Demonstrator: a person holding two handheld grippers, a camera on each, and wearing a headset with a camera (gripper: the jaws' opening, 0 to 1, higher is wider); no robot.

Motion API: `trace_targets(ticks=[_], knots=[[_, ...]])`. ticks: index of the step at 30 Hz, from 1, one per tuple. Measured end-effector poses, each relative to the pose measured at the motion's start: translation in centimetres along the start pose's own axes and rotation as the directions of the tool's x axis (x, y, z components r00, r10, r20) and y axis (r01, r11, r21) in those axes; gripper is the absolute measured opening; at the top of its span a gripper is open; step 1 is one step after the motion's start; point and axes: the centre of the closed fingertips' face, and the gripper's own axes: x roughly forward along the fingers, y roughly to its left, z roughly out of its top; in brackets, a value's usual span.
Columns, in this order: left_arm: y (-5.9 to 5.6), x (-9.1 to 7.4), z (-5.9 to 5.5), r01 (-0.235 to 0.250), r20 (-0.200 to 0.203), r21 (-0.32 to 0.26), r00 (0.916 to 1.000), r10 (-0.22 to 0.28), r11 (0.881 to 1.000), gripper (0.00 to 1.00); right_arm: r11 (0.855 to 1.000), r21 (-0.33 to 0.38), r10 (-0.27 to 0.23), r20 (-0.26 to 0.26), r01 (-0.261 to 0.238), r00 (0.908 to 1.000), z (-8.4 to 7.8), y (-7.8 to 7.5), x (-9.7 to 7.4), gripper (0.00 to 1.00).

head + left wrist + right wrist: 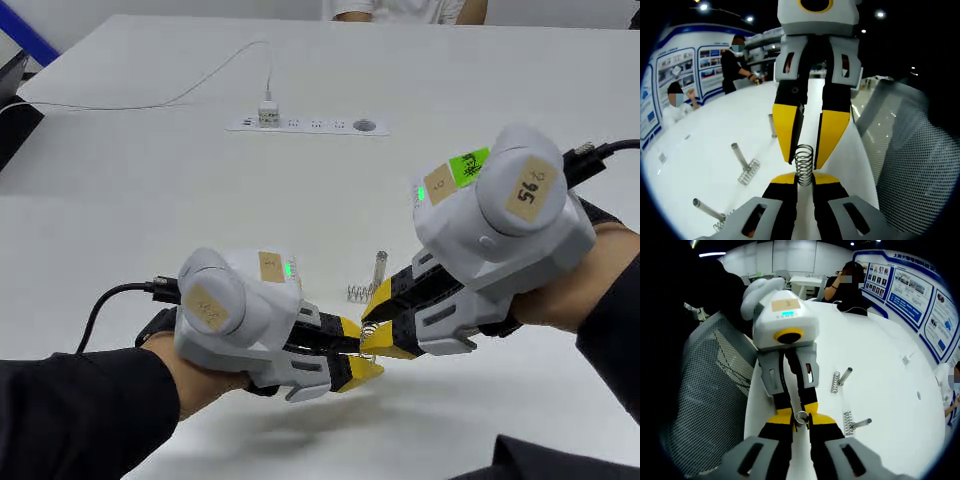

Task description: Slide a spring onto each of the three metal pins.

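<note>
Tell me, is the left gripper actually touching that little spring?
Touching. In the left gripper view the spring stands pinched at its base between the jaws of the left gripper.

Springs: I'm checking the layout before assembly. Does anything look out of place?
Nothing looks damaged. One spring and another lie crosswise beside their pins, not on them. A third sits in the left claw.

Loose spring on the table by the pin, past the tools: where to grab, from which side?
Pinch the spring across its coils near one end, coming down from above. It lies on its side, flanks open from the top; the pin close beside it likely cramps a sideways approach. The other end is left free for a pin.
</note>
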Motion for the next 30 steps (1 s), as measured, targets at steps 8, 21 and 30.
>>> trace_targets(ticks=[8,21,30], knots=[[0.1,0.0,0.0,-0.005,0.003,0.001,1.0,0.005,1.0,0.11,1.0,0.004,-0.008,0.004,0.008,1.0,-0.1,-0.2,0.0,0.12],[0.4,-0.3,-0.1,-0.023,0.012,-0.034,0.9997,0.023,0.999,0.21,0.999,0.029,-0.043,0.0,0.043,0.9991,-0.8,-1.3,-1.2,0.12],[1.0,-1.0,-0.2,-0.047,0.019,-0.066,0.9987,0.048,0.997,0.3,0.994,0.061,-0.089,-0.01,0.089,0.996,-2.0,-2.7,-3.0,0.12]])
